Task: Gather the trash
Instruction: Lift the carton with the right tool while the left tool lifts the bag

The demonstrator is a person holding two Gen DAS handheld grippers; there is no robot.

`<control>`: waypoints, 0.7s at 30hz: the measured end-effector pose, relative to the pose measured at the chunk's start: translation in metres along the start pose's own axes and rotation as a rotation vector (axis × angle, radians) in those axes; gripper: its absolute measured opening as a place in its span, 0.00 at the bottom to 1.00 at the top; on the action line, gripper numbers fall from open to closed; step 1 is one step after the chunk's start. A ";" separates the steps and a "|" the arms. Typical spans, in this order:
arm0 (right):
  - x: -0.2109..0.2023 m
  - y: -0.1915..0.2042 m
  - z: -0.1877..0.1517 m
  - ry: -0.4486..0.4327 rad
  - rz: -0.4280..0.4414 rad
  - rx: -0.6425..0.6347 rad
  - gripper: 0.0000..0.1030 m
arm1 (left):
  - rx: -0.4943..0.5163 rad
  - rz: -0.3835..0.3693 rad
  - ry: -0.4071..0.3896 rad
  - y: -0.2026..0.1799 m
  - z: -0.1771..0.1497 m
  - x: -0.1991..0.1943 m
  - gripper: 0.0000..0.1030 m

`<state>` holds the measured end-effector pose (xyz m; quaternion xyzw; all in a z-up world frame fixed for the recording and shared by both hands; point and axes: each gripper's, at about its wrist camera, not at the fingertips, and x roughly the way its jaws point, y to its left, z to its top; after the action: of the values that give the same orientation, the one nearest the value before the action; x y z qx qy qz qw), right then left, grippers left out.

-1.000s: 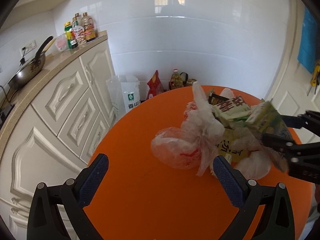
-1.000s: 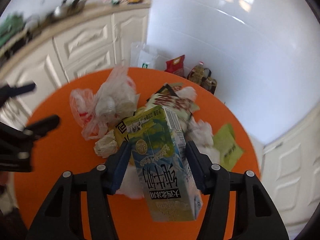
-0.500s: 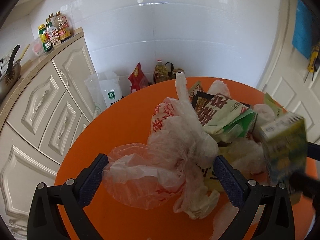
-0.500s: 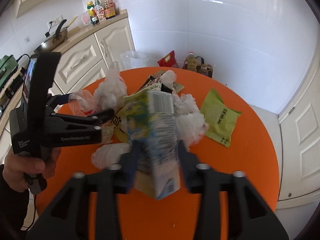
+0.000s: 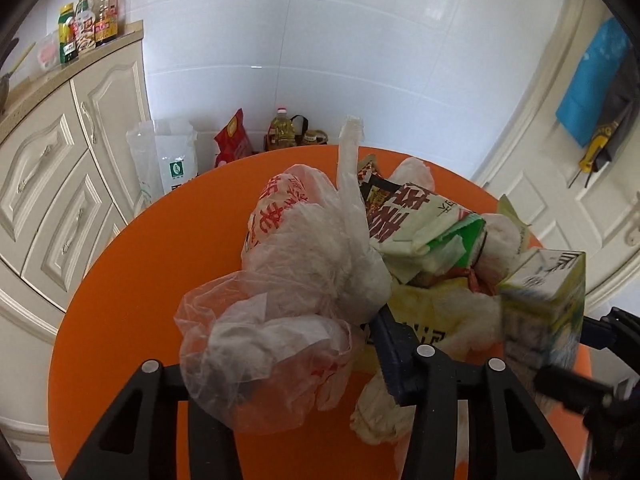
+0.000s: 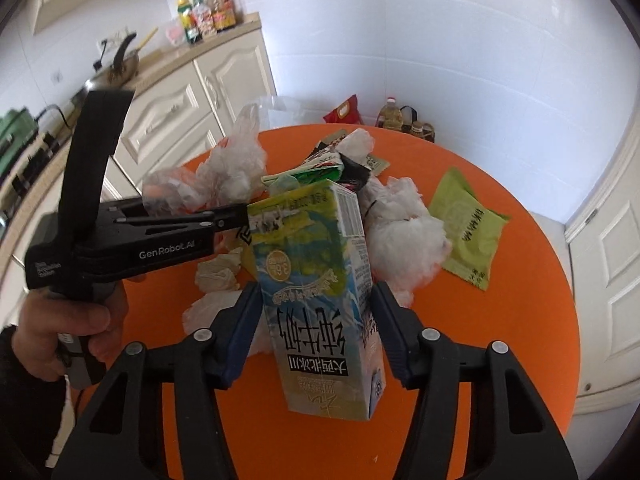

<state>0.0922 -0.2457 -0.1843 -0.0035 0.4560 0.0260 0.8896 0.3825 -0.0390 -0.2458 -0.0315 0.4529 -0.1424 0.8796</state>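
Carton (image 6: 320,292) is clamped upright between the right gripper (image 6: 316,336) jaws, above the table (image 6: 500,320). Left gripper (image 5: 288,340) jaws are closed on the bag (image 5: 280,320); its mouth should be spread before the carton is lowered in.

Bright daylight, fisheye warp, slight blur

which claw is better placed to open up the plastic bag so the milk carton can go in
Left. The left claw is already closed around the crumpled plastic bag at the near edge of the pile, while the right claw is occupied, shut on the milk carton held above the orange table.
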 end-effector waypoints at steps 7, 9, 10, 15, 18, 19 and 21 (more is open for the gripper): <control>-0.022 -0.007 -0.011 -0.019 0.033 0.058 0.52 | -0.022 -0.024 -0.017 0.025 -0.039 -0.032 0.42; -0.025 -0.009 -0.014 -0.023 0.042 0.068 0.52 | -0.032 -0.022 -0.019 0.032 -0.052 -0.041 0.41; -0.026 -0.010 -0.017 -0.024 0.044 0.076 0.52 | -0.035 -0.021 -0.022 0.035 -0.061 -0.050 0.41; -0.033 -0.009 -0.028 -0.021 0.070 0.098 0.51 | -0.019 -0.019 -0.040 0.036 -0.090 -0.091 0.41; -0.030 -0.004 -0.036 -0.001 0.058 0.094 0.51 | 0.010 0.027 -0.022 0.034 -0.106 -0.104 0.51; -0.029 -0.003 -0.035 0.004 0.057 0.093 0.51 | 0.015 0.045 -0.023 0.031 -0.103 -0.104 0.59; -0.026 -0.002 -0.035 0.018 0.047 0.087 0.51 | 0.013 0.086 -0.011 0.031 -0.103 -0.101 0.72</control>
<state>0.0490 -0.2499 -0.1833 0.0457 0.4646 0.0271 0.8839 0.2509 0.0258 -0.2328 -0.0073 0.4481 -0.1073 0.8875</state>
